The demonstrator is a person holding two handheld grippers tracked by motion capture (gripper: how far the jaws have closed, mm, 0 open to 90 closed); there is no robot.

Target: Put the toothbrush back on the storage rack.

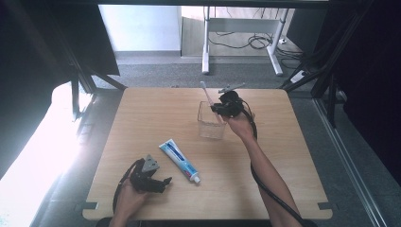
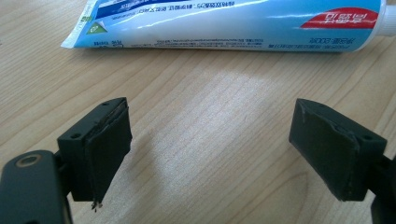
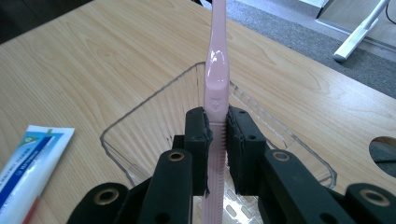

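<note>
A pink toothbrush (image 3: 217,84) stands gripped by its handle in my right gripper (image 3: 218,140), whose jaws press on it from both sides, over the mouth of a clear plastic cup (image 3: 140,126). In the high view the right gripper (image 1: 222,109) holds the toothbrush (image 1: 206,93) slanting up to the far left above the cup (image 1: 210,126), near the table's far middle. A blue and white toothpaste tube (image 1: 179,161) lies flat in front of the cup. My left gripper (image 1: 163,182) rests near the front left, jaws wide apart with bare wood between them (image 2: 210,144), just short of the tube (image 2: 224,23).
The wooden table (image 1: 142,118) carries nothing else. A round hole (image 3: 385,149) shows in the tabletop at the right gripper view's right edge. Beyond the far edge are grey carpet and a white desk frame (image 1: 236,33) with cables.
</note>
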